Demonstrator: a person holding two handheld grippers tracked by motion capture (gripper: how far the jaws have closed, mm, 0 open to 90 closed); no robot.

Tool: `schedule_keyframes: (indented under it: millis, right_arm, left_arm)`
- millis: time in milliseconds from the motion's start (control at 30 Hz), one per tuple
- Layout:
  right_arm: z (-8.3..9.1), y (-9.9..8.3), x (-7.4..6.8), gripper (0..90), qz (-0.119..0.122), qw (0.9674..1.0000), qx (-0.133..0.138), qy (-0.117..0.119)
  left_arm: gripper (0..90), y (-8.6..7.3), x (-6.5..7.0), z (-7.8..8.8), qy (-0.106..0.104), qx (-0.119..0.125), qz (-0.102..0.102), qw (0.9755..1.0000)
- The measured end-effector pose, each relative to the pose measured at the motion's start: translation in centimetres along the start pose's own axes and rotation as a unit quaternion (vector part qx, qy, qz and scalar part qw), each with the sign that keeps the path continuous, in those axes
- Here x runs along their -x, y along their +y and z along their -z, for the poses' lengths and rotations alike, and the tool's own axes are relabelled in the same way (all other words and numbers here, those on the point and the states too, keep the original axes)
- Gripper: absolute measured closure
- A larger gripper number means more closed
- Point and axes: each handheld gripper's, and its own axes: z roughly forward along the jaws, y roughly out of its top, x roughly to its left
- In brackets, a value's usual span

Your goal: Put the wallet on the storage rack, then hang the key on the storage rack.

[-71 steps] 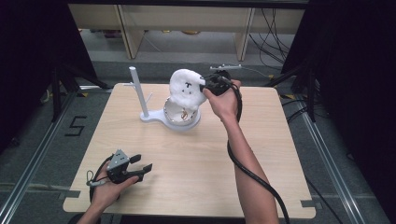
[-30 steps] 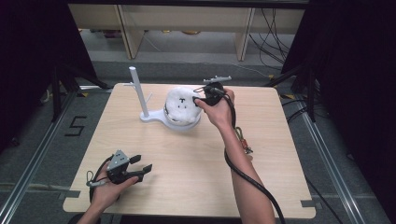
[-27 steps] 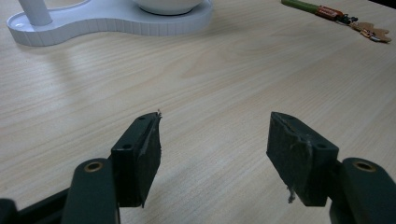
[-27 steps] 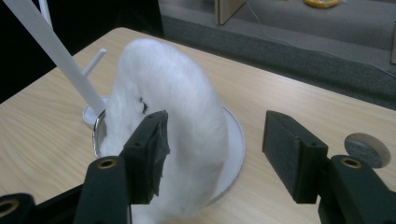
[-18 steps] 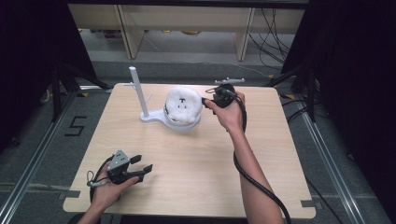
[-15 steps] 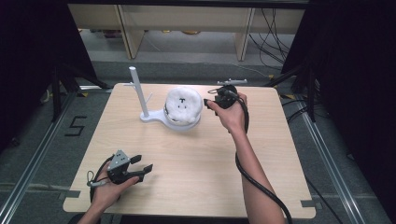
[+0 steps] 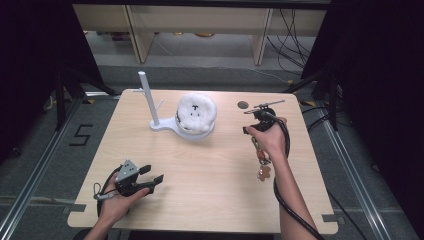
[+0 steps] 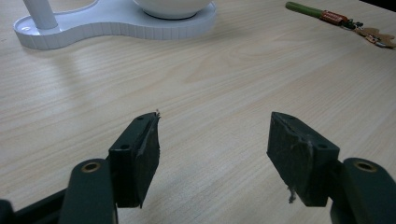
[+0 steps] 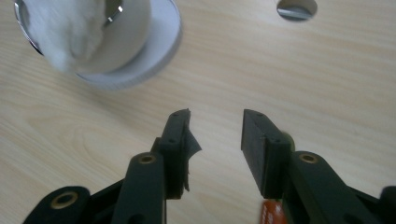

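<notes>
Right gripper (image 7: 254,121) has drawn back from the white fluffy toy (image 7: 196,112), jaws part-open, empty | toy now sits in the bowl on its stand (image 7: 162,124) | left gripper (image 7: 149,178) rests wide open | placing looks done; next target, perhaps the keyring (image 7: 262,164), unclear

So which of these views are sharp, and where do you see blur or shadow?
High view: evenly lit and sharp on the table, dark at both sides. Left gripper view: jaws sharp, the white stand crisp, casting a soft shadow toward the camera. Right gripper view: the fluffy white toy and its bowl are smeared with blur; the jaws are clearer.
</notes>
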Motion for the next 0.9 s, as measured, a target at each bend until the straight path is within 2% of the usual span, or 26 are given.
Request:
schedule_keyframes:
  millis: [67, 100, 133, 233, 300, 333, 367, 400, 467, 500, 533, 567, 600, 633, 667, 700, 733, 767, 833, 867, 900]
  right_arm:
    - [0.1, -0.6, 0.4, 63.9, -0.016, 0.9999, -0.007, -0.001]
    - [0.3, -0.8, 0.5, 64.0, -0.038, 0.9989, -0.026, 0.007]
    - [0.3, -1.1, 0.9, 64.2, -0.038, 0.9987, -0.033, 0.009]
    - [0.2, -1.7, 1.6, 65.8, -0.037, 0.9977, -0.056, -0.011]
    - [0.1, -2.0, 1.9, 66.1, -0.046, 0.996, -0.075, -0.015]
    - [0.0, -2.1, 2.0, 66.2, -0.06, 0.9937, -0.092, -0.021]
    - [-0.1, -2.3, 2.2, 66.5, -0.059, 0.993, -0.099, -0.026]
    - [0.0, -2.4, 2.3, 66.6, -0.068, 0.9912, -0.113, -0.017]
    - [-0.1, -2.5, 2.4, 66.7, -0.068, 0.9904, -0.118, -0.021]
    - [-0.6, -2.8, 2.4, 66.7, -0.079, 0.9877, -0.132, -0.028]
    - [-0.7, -3.0, 3.0, 66.6, -0.048, 0.9906, -0.126, -0.025]
    - [-0.7, -3.1, 3.2, 66.6, -0.043, 0.9905, -0.128, -0.025]
    - [-0.7, -3.1, 3.1, 66.6, -0.054, 0.9889, -0.135, -0.027]
    - [-0.7, -3.2, 3.4, 66.6, -0.041, 0.99, -0.132, -0.027]
    - [-0.7, -3.2, 3.3, 66.5, -0.063, 0.9868, -0.147, -0.027]
    - [-0.6, -3.2, 3.4, 66.5, -0.066, 0.9851, -0.156, -0.027]
    - [-0.6, -3.3, 3.5, 66.4, -0.062, 0.9857, -0.155, -0.023]
    - [-0.5, -3.3, 3.3, 66.1, -0.082, 0.9825, -0.166, -0.026]
    - [-0.7, -3.5, 3.7, 66.2, -0.066, 0.9836, -0.165, -0.031]
    - [-0.7, -3.4, 3.5, 66.2, -0.077, 0.9809, -0.176, -0.029]
    - [-0.8, -3.4, 3.6, 66.2, -0.07, 0.9811, -0.177, -0.035]
  left_arm:
    - [33.6, 0.0, 0.1, 0.1, 0.004, -0.001, -0.001, 1.0]
    - [33.6, 0.0, 0.1, 0.1, 0.003, 0.001, 0.0, 1.0]
    - [33.6, 0.0, 0.1, 0.1, 0.003, 0.001, 0.0, 1.0]
    - [33.6, 0.0, 0.0, 0.2, 0.002, 0.003, 0.0, 1.0]
    - [33.5, 0.1, 0.0, 0.2, 0.003, 0.003, 0.0, 1.0]
    - [33.5, 0.1, 0.1, 0.3, 0.005, 0.002, 0.0, 1.0]
    - [33.5, 0.1, 0.1, 0.3, 0.001, 0.005, 0.001, 1.0]
    - [33.5, 0.2, 0.1, 0.2, 0.001, 0.008, 0.004, 1.0]
    - [33.4, 0.2, 0.1, 0.3, 0.005, 0.004, 0.0, 1.0]
    - [33.4, 0.2, 0.3, 0.2, 0.005, 0.003, -0.001, 1.0]
    - [33.4, 0.2, 0.3, 0.2, 0.005, 0.001, -0.003, 1.0]
    - [33.4, 0.3, 0.4, 0.2, 0.007, -0.001, -0.004, 1.0]
    - [33.4, 0.3, 0.5, 0.2, 0.006, 0.001, -0.004, 1.0]
    - [33.4, 0.3, 0.5, 0.1, 0.003, 0.004, -0.003, 1.0]
    - [33.4, 0.3, 0.5, 0.2, 0.006, 0.003, -0.003, 1.0]
    - [33.4, 0.4, 0.5, 0.2, 0.007, 0.002, -0.004, 1.0]
    - [33.4, 0.4, 0.6, 0.1, 0.007, 0.002, -0.005, 1.0]
    - [33.4, 0.4, 0.6, 0.1, 0.006, 0.002, -0.005, 1.0]
    - [33.4, 0.4, 0.7, 0.1, 0.004, 0.002, -0.007, 1.0]
    - [33.4, 0.4, 0.7, 0.1, 0.0, 0.003, -0.007, 1.0]
    - [33.4, 0.3, 0.8, 0.2, 0.001, 0.003, -0.008, 1.0]
